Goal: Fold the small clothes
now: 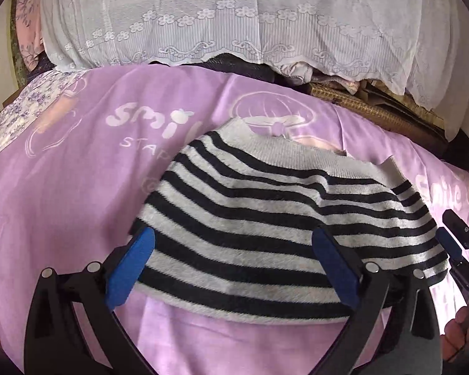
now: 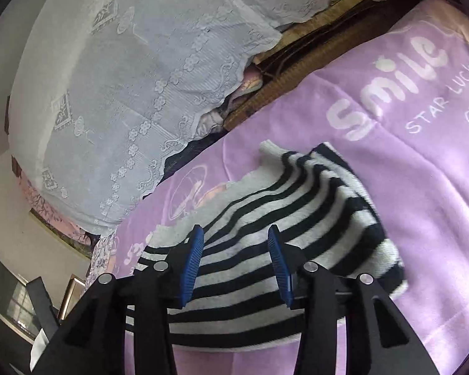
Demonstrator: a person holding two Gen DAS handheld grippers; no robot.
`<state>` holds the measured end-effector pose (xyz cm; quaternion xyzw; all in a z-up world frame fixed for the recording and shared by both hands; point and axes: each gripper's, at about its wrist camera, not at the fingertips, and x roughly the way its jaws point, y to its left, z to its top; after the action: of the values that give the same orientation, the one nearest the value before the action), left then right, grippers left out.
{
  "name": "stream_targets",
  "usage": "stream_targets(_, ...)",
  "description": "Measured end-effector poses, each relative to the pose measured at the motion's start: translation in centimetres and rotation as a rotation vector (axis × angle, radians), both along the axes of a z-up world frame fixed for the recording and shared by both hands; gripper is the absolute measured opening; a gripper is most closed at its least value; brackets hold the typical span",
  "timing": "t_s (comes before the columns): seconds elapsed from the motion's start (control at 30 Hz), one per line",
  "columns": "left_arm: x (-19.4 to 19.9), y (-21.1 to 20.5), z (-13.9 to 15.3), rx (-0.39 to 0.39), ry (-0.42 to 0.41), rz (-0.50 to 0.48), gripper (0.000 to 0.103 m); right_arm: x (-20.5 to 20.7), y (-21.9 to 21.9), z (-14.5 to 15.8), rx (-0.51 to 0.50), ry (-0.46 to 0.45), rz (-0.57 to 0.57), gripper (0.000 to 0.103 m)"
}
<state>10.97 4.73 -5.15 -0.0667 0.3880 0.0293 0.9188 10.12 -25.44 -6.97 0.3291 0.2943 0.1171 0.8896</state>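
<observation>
The left gripper (image 1: pixel 234 250) is wide open and holds nothing. The right gripper (image 2: pixel 234 250) is partly open, holding nothing too. Both hang just over the little sweater (image 1: pixel 281 218). It is fuzzy, with black and white stripes and a plain grey neck, lying bunched on the purple blanket (image 1: pixel 78 187). Farther back hangs a white lace cloth (image 1: pixel 234 15).

"Smile" and "STAR LUCK" in white on the purple blanket (image 2: pixel 390 162).
</observation>
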Motion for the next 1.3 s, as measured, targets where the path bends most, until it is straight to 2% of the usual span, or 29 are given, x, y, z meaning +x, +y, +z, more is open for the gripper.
stream_targets(0.13, 2.6, -2.4, -4.1, 0.098, 0.09, -0.005, 0.099, 2.0, 2.4, -2.9, -0.084, 0.067, 0.045, 0.049)
stream_targets(0.17, 2.8, -2.6, -5.2, 0.118, 0.09, -0.016, 0.099, 2.2, 2.8, -3.6, -0.119, 0.057, 0.057, 0.048)
stream_targets(0.23, 2.5, -2.8, -5.0, 0.133, 0.063, -0.021, 0.099, 2.3, 3.5, -3.2, -0.178, 0.052, 0.055, 0.046)
stream_targets(0.3, 2.5, -2.5, -4.4, 0.117, 0.066, -0.021, 0.099, 2.4, 3.7, -2.1, -0.154, 0.033, 0.057, 0.049)
stream_targets(0.4, 2.3, -2.1, -1.8, 0.012, -0.003, -0.037, 0.098, 4.0, 4.3, -0.3, -0.109, -0.006, 0.098, 0.049)
stream_targets(0.5, 2.7, -3.2, -0.3, 0.054, -0.061, -0.052, 0.098, 6.6, 4.7, -0.8, -0.06, 0.022, 0.12, 0.049)
stream_targets(0.57, 3.9, -4.1, -2.0, 0.103, -0.016, -0.075, 0.098, 8.1, 4.4, -3.3, -0.035, 0.086, 0.112, 0.049)
stream_targets(0.6, 4.7, -4.3, -3.7, 0.125, 0.034, -0.079, 0.098, 8.2, 4.1, -4.3, -0.037, 0.073, 0.104, 0.042)
stream_targets(0.63, 5.4, -4.3, -5.3, 0.129, 0.079, -0.084, 0.099, 8.1, 3.8, -4.4, -0.046, 0.069, 0.087, 0.029)
stream_targets(0.67, 5.3, -4.1, -5.5, 0.109, 0.061, -0.083, 0.099, 8.2, 3.6, -4.3, -0.024, 0.081, 0.097, 0.028)
stream_targets(0.77, 5.1, -3.9, -5.2, 0.11, 0.052, -0.084, 0.099, 6.7, 3.4, -3.5, -0.047, 0.054, 0.065, 0.032)
stream_targets(0.83, 4.5, -3.7, -4.9, 0.104, 0.038, -0.081, 0.099, 5.1, 3.7, -2.6, -0.077, 0.031, 0.061, 0.041)
stream_targets(0.93, 3.3, -2.9, -4.0, 0.08, 0.007, -0.054, 0.099, 2.4, 4.0, -1.6, -0.082, -0.005, 0.079, 0.042)
stream_targets(1.03, 2.1, -2.4, -3.7, 0.065, -0.003, -0.04, 0.099, -0.2, 4.5, -1.8, -0.12, 0.0, 0.087, 0.042)
stream_targets(1.17, 1.0, -2.7, -4.6, 0.12, 0.02, -0.035, 0.099, -2.2, 4.7, -3.4, -0.151, 0.033, 0.113, 0.043)
stream_targets(1.3, -0.2, -3.0, -4.5, 0.164, -0.002, -0.035, 0.099, -3.4, 4.4, -3.6, -0.148, 0.033, 0.107, 0.043)
